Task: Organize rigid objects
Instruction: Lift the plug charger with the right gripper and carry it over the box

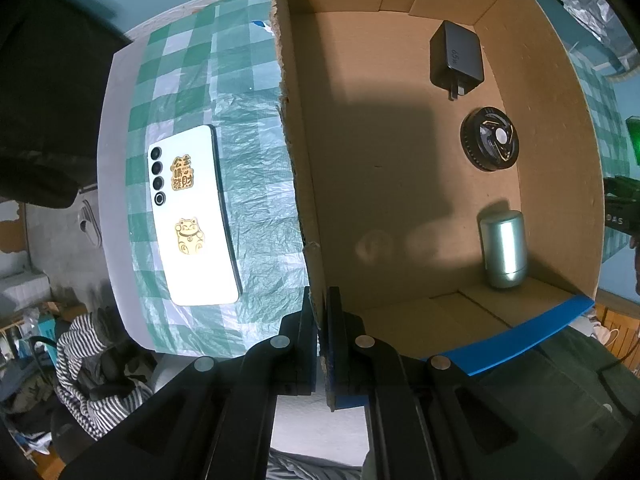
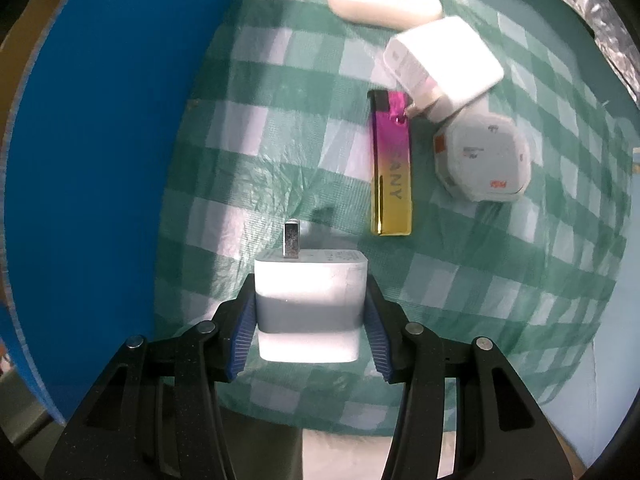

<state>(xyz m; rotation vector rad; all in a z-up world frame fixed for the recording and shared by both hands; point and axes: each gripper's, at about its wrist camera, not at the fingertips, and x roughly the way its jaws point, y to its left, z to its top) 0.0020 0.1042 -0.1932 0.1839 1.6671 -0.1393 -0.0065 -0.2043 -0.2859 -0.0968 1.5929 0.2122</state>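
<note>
Left wrist view: green-checked tablecloth (image 1: 240,92) covered table. Left gripper (image 1: 322,344) pointed down, jaws clamped shut on cardboard box (image 1: 380,184) wall. Inside box: black charger (image 1: 456,58), black round disc (image 1: 489,144), silver cylinder (image 1: 503,249) upright. White phone (image 1: 196,216) lay face-down beside box, long axis along wall.

Right wrist view: same cloth. Right gripper (image 2: 310,320) pointed down, pads gripping white charger (image 2: 310,292) sides, prong away from camera. Pink-gold lighter (image 2: 392,168) lay nearby, long axis running away from camera.
</note>
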